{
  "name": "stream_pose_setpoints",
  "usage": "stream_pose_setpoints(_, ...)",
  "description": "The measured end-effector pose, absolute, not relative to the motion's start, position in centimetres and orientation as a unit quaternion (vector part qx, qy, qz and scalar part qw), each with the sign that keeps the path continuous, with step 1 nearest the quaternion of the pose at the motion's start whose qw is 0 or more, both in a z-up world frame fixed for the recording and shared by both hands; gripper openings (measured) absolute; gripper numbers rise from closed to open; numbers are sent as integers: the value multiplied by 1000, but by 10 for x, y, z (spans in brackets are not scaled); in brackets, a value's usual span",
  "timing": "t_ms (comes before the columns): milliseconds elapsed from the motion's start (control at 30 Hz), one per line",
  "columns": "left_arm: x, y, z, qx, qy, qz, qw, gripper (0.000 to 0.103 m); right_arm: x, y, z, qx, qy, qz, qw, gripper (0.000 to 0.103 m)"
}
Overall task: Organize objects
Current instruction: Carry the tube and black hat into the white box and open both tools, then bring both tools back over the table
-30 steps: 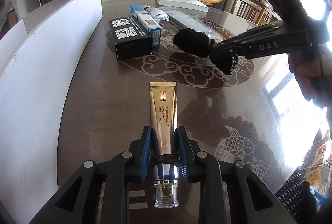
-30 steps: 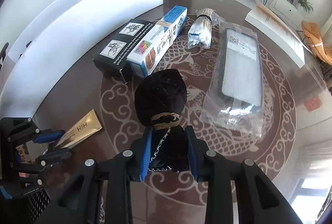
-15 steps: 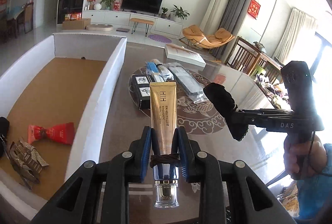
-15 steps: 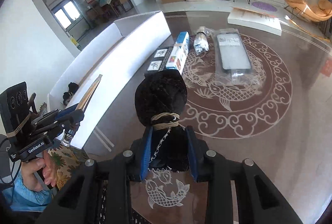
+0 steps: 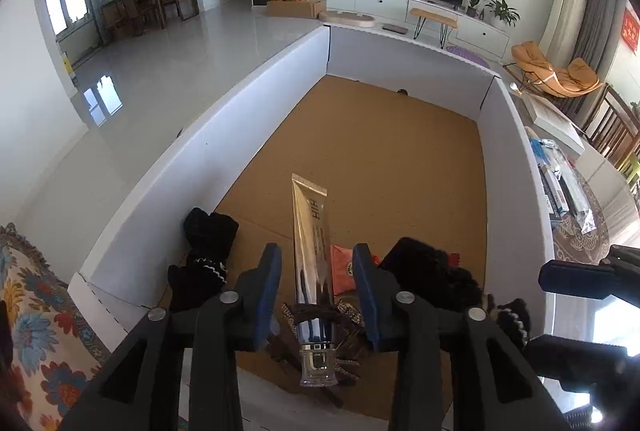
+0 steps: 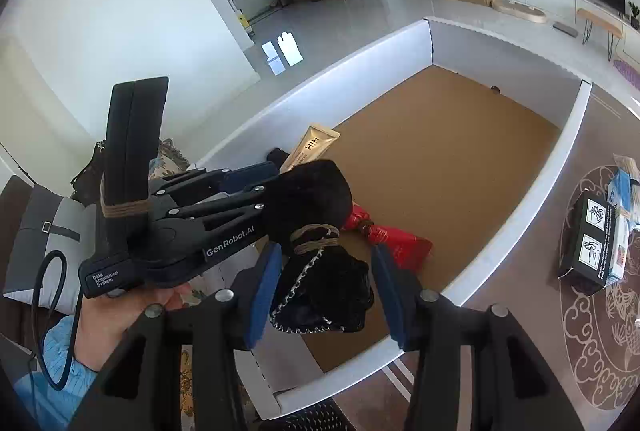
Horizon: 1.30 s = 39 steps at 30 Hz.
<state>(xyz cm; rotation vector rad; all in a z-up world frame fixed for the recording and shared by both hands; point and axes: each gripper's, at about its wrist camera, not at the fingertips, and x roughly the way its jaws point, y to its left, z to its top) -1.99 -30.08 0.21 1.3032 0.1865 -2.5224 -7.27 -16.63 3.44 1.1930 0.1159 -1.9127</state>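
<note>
Our left tool (image 5: pixel 316 291) has its blue pads spread wide, and the gold tube (image 5: pixel 311 227) sits between them with a gap on each side; a dark band circles the tube near its clear cap. We cannot tell whether the tube is touching anything. It points forward over the big white-walled box (image 5: pixel 516 167), whose floor is brown cardboard.

Below the left tool, on the box floor, we see a black bundle with white trim (image 5: pixel 202 251) against the near left wall, a red packet (image 5: pixel 343 269) just right of the tube, and another dark fuzzy bundle to the right of that.

Our right tool (image 6: pixel 326 287) is spread as well, its pads standing clear of the black pouch (image 6: pixel 320 259) tied with tan cord that lies between them. The pouch is over the near end of the box, just beside the left tool (image 6: pixel 224 207), whose handle is held by our left hand (image 6: pixel 116 315). The red packet (image 6: pixel 392 239) lies on the cardboard beyond the pouch.

On the patterned brown surface (image 6: pixel 576 343) to the right of the box rests a black carton (image 6: pixel 588 243) with a blue-and-white box touching its far side.
</note>
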Motion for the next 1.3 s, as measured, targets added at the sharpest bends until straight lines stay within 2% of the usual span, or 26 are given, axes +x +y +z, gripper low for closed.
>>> stream_pose_setpoints(33, -20, -298, -1, 453, 55, -875, 160, 77, -72, -167, 31, 479, 45, -767, 425, 60)
stream_pose_setpoints(67, -18, -293, 0, 445, 46, -878, 171, 84, -70, -163, 31, 474, 40, -771, 423, 60)
stream_pose_setpoints(133, -13, -277, 4, 426, 35, -888, 169, 84, -65, -143, 38, 451, 25, -788, 418, 64)
stream_pose_setpoints(167, -9, -267, 8, 416, 34, -895, 158, 84, -61, -127, 44, 431, 16, -803, 412, 73)
stream_pose_setpoints(200, -7, -253, 13, 406, 32, -902, 144, 84, -59, -107, 50, 408, 7, -821, 401, 87)
stream_pose_setpoints(267, -4, -216, 24, 388, 26, -916, 103, 85, -54, -65, 52, 371, -6, -857, 357, 103)
stream_pose_setpoints(333, -1, -172, 34, 376, 21, -925, 44, 88, -54, -18, 41, 364, -20, -883, 296, 103)
stream_pose_setpoints(400, 5, -124, 41, 370, 21, -928, -27, 95, -59, 37, 17, 383, -34, -896, 222, 103)
stream_pose_setpoints(433, 6, -101, 40, 372, 23, -926, -59, 102, -62, 64, 3, 394, -33, -901, 177, 103)
stream_pose_setpoints(533, 2, -40, 17, 407, 34, -904, -127, 103, -67, 131, -38, 427, -9, -902, 68, 103)
stream_pose_setpoints(633, -16, -1, -30, 452, 22, -884, -119, 103, -60, 184, -58, 434, 4, -901, 11, 103)
stream_pose_setpoints(733, -36, 17, -67, 476, -11, -877, -70, 103, -57, 215, -72, 433, 10, -901, -3, 103)
stream_pose_setpoints(867, -57, 19, -89, 490, -26, -871, -18, 103, -51, 223, -80, 438, 7, -899, 1, 103)
stream_pose_setpoints(1300, -64, 10, -91, 470, -6, -883, -7, 103, -54, 218, -84, 442, 3, -897, 4, 103)
